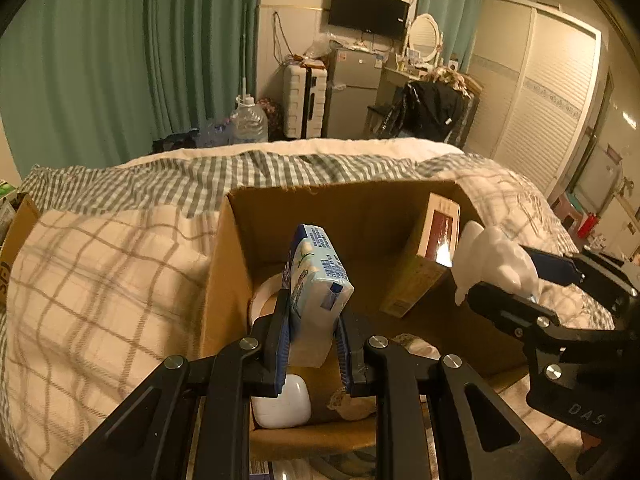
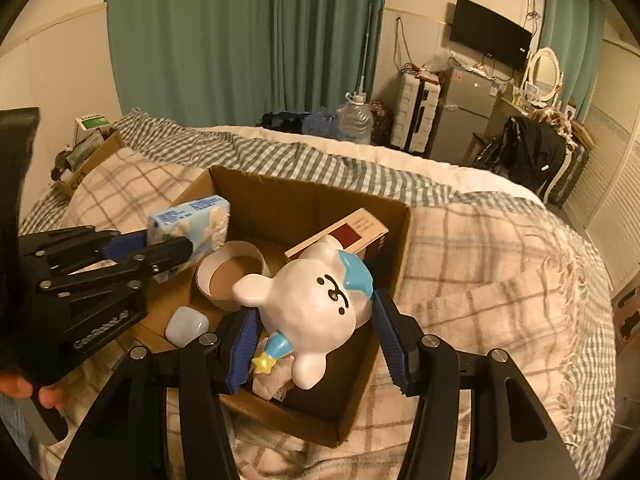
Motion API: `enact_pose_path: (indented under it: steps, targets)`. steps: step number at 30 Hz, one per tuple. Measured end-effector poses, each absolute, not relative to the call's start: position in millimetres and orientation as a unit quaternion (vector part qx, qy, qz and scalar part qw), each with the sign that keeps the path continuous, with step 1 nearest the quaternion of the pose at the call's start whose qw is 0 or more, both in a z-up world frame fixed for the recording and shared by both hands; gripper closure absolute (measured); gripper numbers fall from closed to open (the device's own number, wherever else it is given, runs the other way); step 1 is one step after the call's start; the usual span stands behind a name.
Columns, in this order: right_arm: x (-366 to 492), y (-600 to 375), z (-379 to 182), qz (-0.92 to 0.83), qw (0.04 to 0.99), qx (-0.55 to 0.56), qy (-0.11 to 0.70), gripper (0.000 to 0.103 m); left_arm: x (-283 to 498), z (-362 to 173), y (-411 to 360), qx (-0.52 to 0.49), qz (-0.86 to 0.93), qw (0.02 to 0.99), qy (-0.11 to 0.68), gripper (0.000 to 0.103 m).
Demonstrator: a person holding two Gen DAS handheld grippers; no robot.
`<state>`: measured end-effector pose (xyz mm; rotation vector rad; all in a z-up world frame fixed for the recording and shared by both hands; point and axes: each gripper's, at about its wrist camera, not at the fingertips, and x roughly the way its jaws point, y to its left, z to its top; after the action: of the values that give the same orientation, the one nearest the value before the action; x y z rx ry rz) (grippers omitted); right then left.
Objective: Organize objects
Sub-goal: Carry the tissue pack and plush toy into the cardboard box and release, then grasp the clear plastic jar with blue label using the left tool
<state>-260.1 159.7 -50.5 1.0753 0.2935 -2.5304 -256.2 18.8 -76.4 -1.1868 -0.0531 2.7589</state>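
Two things are being held above the open cardboard box [image 2: 400, 240] right now: your left gripper [image 1: 310, 344] is clamping the blue-and-white tissue pack [image 1: 316, 276] between its blue pads, gripping it near its lower end so it is standing almost upright over the box's left side, and your right gripper [image 2: 316, 340] is straddling the white bear figurine [image 2: 316, 304], which is lying tilted with its face up and its blue cap toward the box's far wall. Your right gripper's fingers are sitting wide, one to each side of the figurine; the left pad seems to be touching its side, but whether the right pad is making contact I cannot tell from this angle. Below the figurine you are looking at a blue bow with a yellow star [image 2: 264, 363] at its neck. Inside the box, a roll of tape [image 2: 228, 276] is lying flat near the left wall, a white earbud case [image 2: 186, 326] is resting at the near left corner, and a tan and dark red carton [image 2: 352, 236] is leaning against the right wall. Something pale and crumpled is lying on the box floor near the front, too hidden to name. All of this is sitting on a bed covered with a plaid blanket [image 2: 500, 280], with green curtains [image 2: 240, 40] hanging behind.
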Motion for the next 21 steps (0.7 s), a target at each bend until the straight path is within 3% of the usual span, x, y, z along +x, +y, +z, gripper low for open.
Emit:
enact_pose_path:
  steps: [3, 4, 5, 7, 15, 21]
  targets:
    - [-259.3, 161.0, -47.1, -0.907, 0.18, 0.368, 0.1, 0.046, -253.0, -76.7, 22.0, -0.391, 0.918, 0.07, -0.009, 0.08]
    - [-257.2, 160.5, -43.5, -0.91, 0.176, 0.361, 0.1, 0.04, -252.0, -75.7, 22.9, -0.391, 0.918, 0.07, -0.005, 0.075]
    - [-255.0, 161.5, -39.0, -0.914, 0.172, 0.354, 0.098, 0.028, -251.3, -74.1, 23.4, -0.391, 0.917, 0.071, -0.003, 0.071]
    - [-248.9, 165.9, -26.7, -0.921, 0.173, 0.339, 0.083, 0.025, -245.2, -66.8, 20.9, -0.387, 0.92, 0.065, -0.008, 0.04]
    - [-206.5, 176.3, 28.2, -0.932, 0.157, 0.319, 0.068, 0.021, -194.7, -7.4, 0.4, -0.337, 0.941, 0.036, -0.022, 0.004]
    - [-152.6, 183.5, 71.6, -0.943, 0.143, 0.29, 0.079, 0.01, -147.2, 37.4, -13.3, -0.301, 0.954, 0.015, -0.012, 0.0]
